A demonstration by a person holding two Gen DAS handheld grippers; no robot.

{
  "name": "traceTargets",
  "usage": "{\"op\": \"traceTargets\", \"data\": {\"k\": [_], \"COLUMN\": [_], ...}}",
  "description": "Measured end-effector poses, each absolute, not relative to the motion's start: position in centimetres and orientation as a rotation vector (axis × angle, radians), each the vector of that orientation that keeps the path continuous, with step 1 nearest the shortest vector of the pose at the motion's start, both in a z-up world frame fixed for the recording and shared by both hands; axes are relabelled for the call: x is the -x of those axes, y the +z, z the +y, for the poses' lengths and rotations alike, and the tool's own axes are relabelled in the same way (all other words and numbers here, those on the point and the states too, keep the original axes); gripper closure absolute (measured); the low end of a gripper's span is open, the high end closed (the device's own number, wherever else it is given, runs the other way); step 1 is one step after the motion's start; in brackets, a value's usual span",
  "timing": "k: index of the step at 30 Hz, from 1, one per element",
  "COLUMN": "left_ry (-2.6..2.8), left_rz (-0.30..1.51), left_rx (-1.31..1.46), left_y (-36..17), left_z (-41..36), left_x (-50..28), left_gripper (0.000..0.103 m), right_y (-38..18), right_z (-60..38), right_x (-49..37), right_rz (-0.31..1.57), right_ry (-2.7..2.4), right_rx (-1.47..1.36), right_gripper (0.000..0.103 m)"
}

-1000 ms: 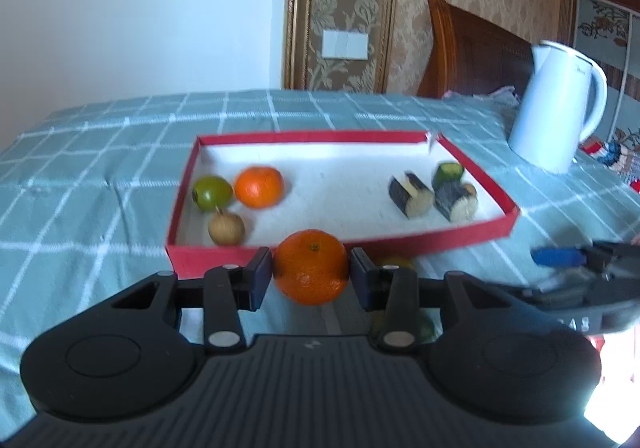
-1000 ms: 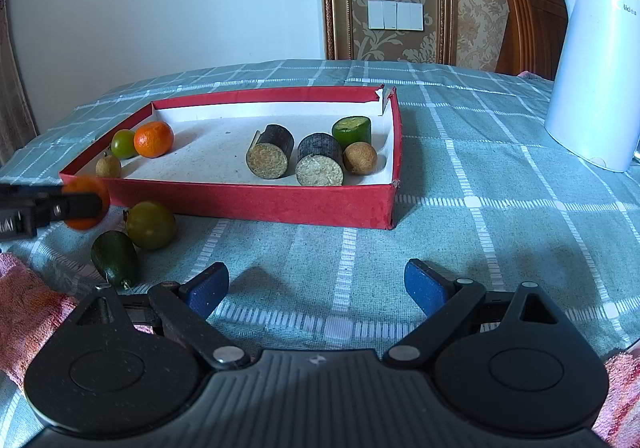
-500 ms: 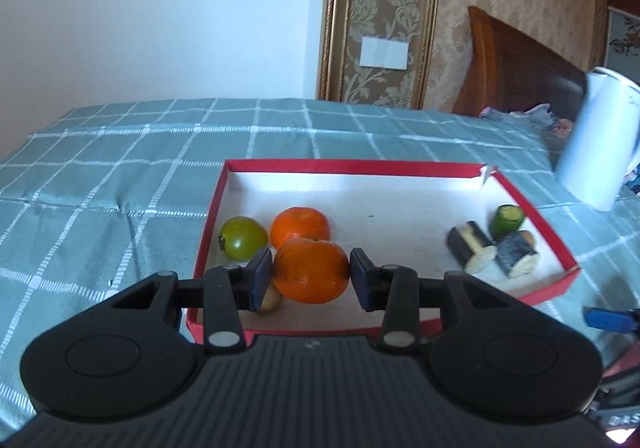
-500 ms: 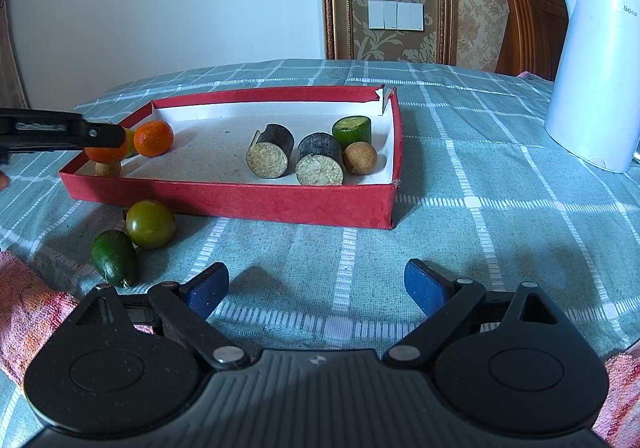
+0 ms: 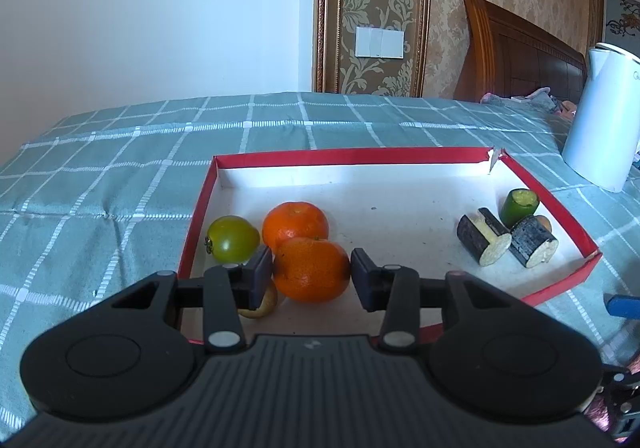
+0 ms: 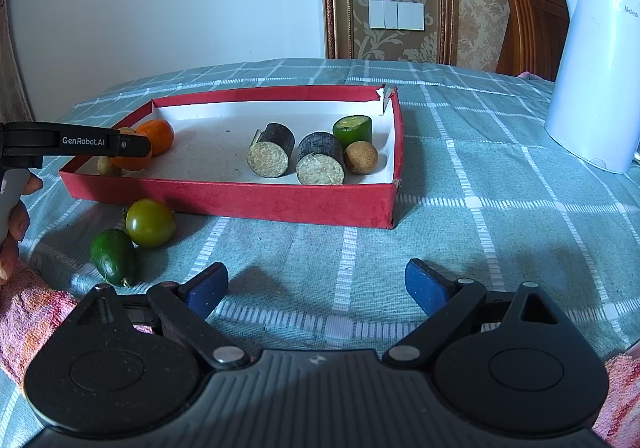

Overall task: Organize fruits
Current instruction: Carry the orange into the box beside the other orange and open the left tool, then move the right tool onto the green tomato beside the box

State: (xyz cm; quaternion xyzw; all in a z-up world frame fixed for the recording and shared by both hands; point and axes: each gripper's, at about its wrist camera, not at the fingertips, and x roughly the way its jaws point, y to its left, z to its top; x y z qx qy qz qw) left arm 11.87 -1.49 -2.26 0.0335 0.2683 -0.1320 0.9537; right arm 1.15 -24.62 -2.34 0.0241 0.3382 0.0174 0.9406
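Observation:
My left gripper [image 5: 311, 275] is shut on an orange mandarin [image 5: 311, 270], held low inside the left end of the red tray [image 5: 352, 158]. Close around it lie a second mandarin [image 5: 295, 221], a green tomato [image 5: 232, 239] and a small brown fruit [image 5: 262, 304]. The right wrist view shows the same held mandarin [image 6: 132, 164] under the left gripper's finger. Outside the tray, by its front wall [image 6: 240, 200], lie another green tomato [image 6: 151, 223] and a dark green fruit [image 6: 113, 257]. My right gripper [image 6: 316, 286] is open over the tablecloth, with nothing between its fingers.
The tray's right end holds two dark cut cylinders [image 6: 272, 154], a green cut piece [image 6: 353, 130] and a brown round fruit [image 6: 361, 157]. A white kettle [image 6: 592, 88] stands at the right. A pink towel [image 6: 32, 320] and a person's hand [image 6: 16, 216] are at the left edge.
The left gripper carried the mandarin from in front of the tray over its front wall into the left end, beside the other fruits. The right gripper stayed still.

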Motion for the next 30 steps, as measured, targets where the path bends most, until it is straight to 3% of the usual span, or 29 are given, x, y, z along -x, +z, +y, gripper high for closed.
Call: {"op": "traceTargets", "data": {"k": [3, 5, 7, 15, 19, 30], "left_ry": [-0.254, -0.241, -0.221, -0.165, -0.150, -0.158], "left_rz": [0.536, 0.530, 0.522, 0.487, 0.439, 0.498], "left_rx": [-0.080, -0.074, -0.063, -0.003, 0.015, -0.057], "left_y": [-2.3, -2.1, -2.0, -0.8, -0.5, -3.4], "left_z": [-1.6, -1.5, -1.1, 2.0, 3.4, 3.0], "left_x": [-11.7, -11.5, -11.3, -7.7, -4.4, -2.7], "left_gripper": [0.059, 0.041, 0.032, 0.020, 0.007, 0.006], "right_y": [-2.4, -2.4, -2.4, -2.4, -2.4, -2.6], "right_z": [-24.5, -24.5, -24.5, -24.5, -24.5, -24.3], "right_x": [-1.2, -1.2, -1.2, -1.2, -1.2, -1.2], "right_rz": [0.690, 0.690, 0.690, 0.690, 0.690, 0.694], "right_ry": [0.035, 0.035, 0.035, 0.035, 0.035, 0.030], "right_rx": [-0.048, -0.049, -0.049, -0.049, -0.048, -0.035], "right_gripper": [0.007, 0.007, 0.007, 0.007, 0.007, 0.007]}}
